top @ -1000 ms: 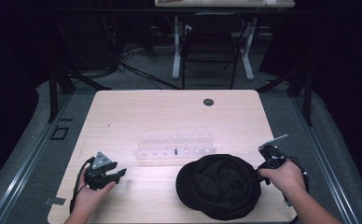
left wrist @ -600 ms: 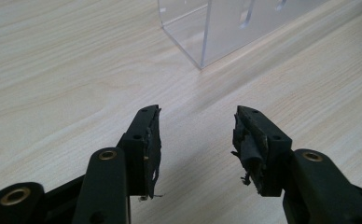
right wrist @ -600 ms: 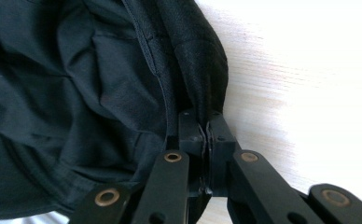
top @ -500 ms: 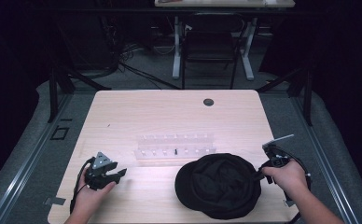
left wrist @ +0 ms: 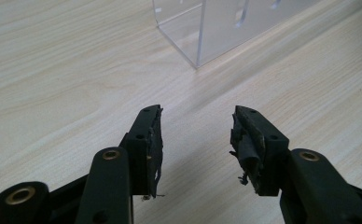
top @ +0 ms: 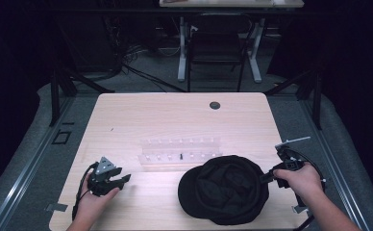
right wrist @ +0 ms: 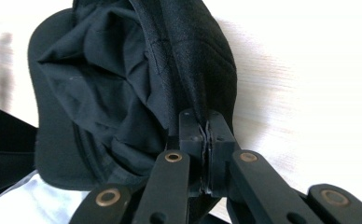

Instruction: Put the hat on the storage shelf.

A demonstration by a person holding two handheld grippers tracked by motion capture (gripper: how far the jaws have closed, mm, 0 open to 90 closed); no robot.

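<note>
Right claw [right wrist: 206,133] clamped on cap [top: 223,190] rim to lift it; left claw [left wrist: 195,140] apart, idle before clear box [left wrist: 226,23].

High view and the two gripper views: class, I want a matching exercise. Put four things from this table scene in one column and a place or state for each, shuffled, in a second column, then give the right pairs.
Things:
1. left gripper
2. right gripper
3. black cap
4. clear plastic rack

Places or states:
A. stands in the middle of the table, beyond the cap
B. jaws apart, nothing between them
C. lies upside down, inside facing up, at the near right
D. jaws shut on the cap's edge

Pairs: 1-B, 2-D, 3-C, 4-A
</note>
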